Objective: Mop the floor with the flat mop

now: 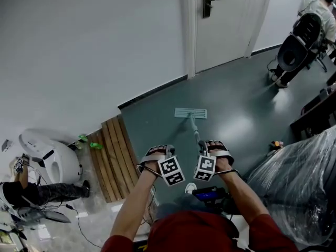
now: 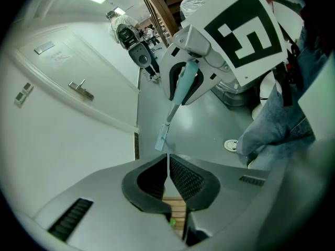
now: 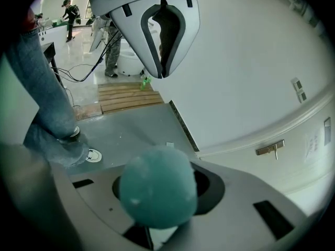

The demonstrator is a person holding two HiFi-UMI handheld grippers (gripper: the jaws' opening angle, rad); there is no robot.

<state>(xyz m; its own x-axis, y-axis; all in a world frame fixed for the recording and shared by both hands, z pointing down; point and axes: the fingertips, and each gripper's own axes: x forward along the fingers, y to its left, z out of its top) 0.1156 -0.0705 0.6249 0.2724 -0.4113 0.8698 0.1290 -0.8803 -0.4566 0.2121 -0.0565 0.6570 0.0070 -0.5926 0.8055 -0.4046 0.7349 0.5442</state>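
Note:
The flat mop's pale teal head (image 1: 190, 113) lies flat on the dark green floor (image 1: 236, 104) ahead of me, near the wall. Its handle (image 1: 195, 131) slopes back to my right gripper (image 1: 210, 147), which is shut on the handle's top. In the right gripper view the rounded teal handle end (image 3: 157, 184) fills the space between the jaws. My left gripper (image 1: 158, 152) hangs just left of the handle, shut with nothing in it; its pads (image 2: 180, 178) meet. The left gripper view shows the right gripper (image 2: 184, 82) round the handle (image 2: 177, 99) and the mop head (image 2: 162, 136) beyond.
Wooden planks (image 1: 112, 159) lie left of the green floor with a green object (image 1: 95, 146) on them. A white door (image 1: 226, 20) stands ahead. A person on a chair (image 1: 302, 38) is far right, a plastic-wrapped bulk (image 1: 299, 185) near right, a white machine (image 1: 47, 159) at left.

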